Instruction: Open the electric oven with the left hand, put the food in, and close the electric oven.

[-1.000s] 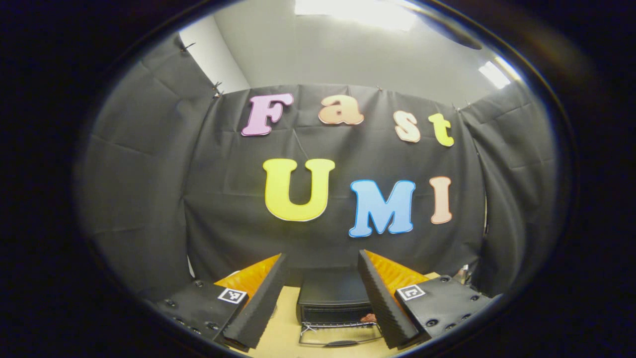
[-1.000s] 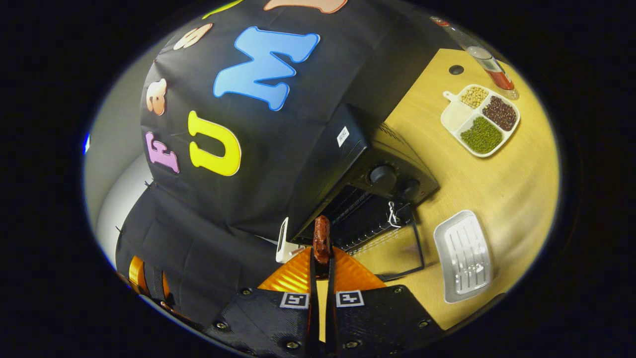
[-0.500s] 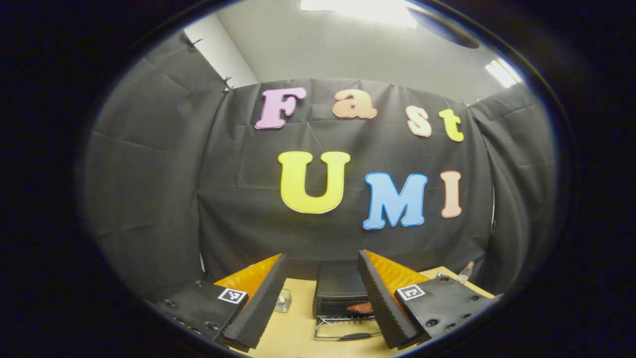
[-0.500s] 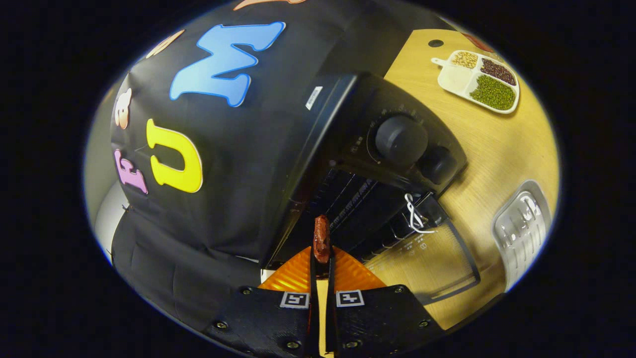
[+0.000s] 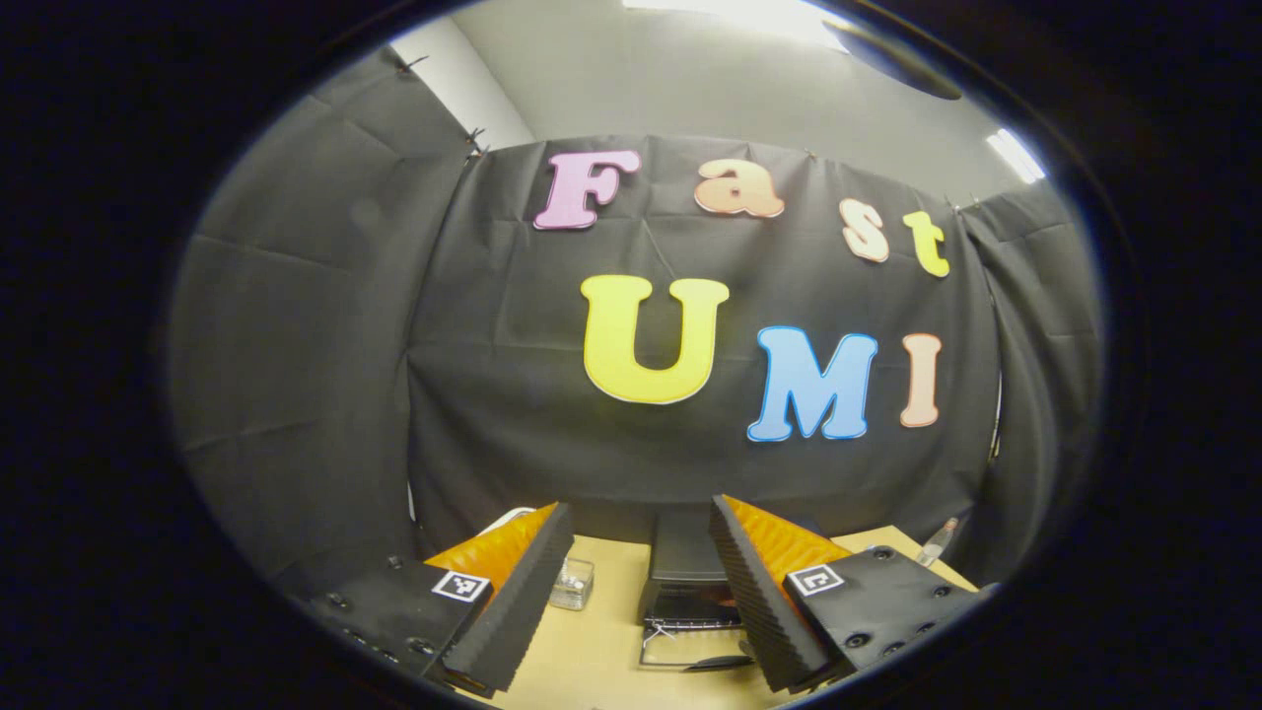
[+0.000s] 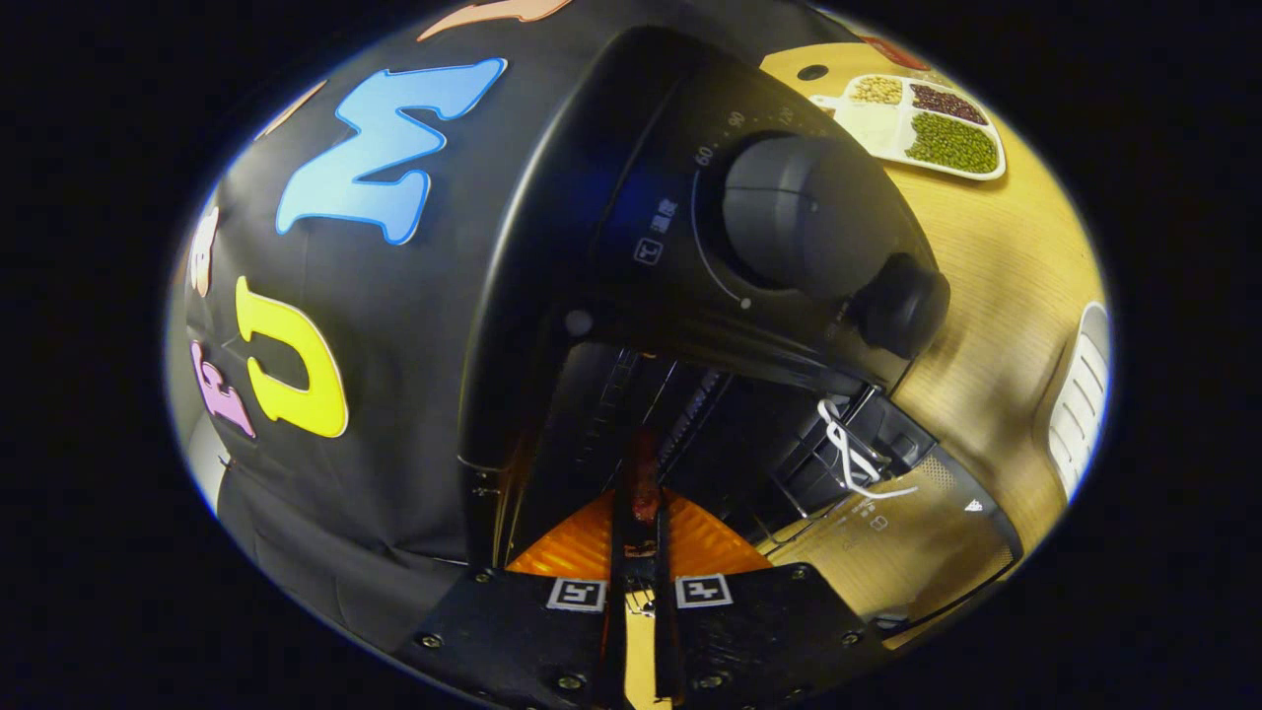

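Inside the open oven (image 6: 690,296) mouth, right tongs (image 6: 639,513) clamped on thin reddish-brown food (image 6: 643,473).

Electric oven (image 6: 690,266): black, small, box-shaped, standing on the wooden bench (image 6: 996,296) close to the booth wall. Control panel with one large round knob (image 6: 799,232) and one smaller knob (image 6: 902,306), printed scale marks around the large one. Door (image 6: 907,532) open, folded down flat in front of the dark cavity, glass pane, white wire clip (image 6: 848,449) at its hinge side. Wire rack lines visible inside. Seen also farther off in the left gripper view (image 5: 685,582), door down, handle toward the front.

Food (image 6: 643,483): thin reddish-brown piece, standing on edge, pinched between closed jaws, at the mouth of the cavity, partly in shadow.
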A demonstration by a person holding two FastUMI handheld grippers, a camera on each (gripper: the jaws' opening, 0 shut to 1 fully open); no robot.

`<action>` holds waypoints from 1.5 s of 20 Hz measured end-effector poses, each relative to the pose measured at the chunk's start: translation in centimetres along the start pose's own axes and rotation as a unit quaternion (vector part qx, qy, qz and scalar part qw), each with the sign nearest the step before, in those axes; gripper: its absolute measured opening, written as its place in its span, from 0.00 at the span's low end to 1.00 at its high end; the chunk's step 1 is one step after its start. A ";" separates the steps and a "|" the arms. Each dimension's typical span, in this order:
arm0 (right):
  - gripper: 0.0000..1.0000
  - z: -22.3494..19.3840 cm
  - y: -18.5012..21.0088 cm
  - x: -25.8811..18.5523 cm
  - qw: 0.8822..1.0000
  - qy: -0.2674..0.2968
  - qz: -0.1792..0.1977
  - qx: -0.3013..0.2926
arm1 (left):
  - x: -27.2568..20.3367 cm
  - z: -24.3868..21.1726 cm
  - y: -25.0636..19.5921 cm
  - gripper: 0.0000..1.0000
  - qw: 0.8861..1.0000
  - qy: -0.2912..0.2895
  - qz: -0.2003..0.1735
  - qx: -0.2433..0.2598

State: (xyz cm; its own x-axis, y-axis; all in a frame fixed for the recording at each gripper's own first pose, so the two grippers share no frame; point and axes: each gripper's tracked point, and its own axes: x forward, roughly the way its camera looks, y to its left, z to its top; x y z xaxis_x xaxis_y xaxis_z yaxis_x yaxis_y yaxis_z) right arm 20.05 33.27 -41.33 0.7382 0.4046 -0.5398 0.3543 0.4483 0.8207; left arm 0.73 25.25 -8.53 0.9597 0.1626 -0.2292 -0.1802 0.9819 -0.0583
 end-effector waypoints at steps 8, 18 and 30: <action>0.30 0.1 -2.0 -0.8 0.991 0.024 -0.082 -0.104 | 1.4 -0.4 -1.1 0.94 1.000 0.003 -0.008 0.000; 0.56 4.3 0.4 -9.4 0.930 -0.021 -0.097 -0.354 | 2.6 -1.4 -4.3 0.94 0.999 0.003 -0.032 0.013; 0.91 13.6 15.4 -32.7 0.816 -0.294 0.021 -0.497 | 4.1 -1.5 -11.0 0.99 0.996 -0.016 -0.081 0.025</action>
State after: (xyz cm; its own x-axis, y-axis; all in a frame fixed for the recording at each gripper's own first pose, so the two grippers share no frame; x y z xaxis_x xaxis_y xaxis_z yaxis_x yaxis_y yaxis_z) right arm 9.15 16.08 -8.51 0.9890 0.1155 -0.0920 -0.1040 0.9872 0.1206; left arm 6.35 14.98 -10.29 0.9820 0.0036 -0.1889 -0.0119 0.9990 -0.0431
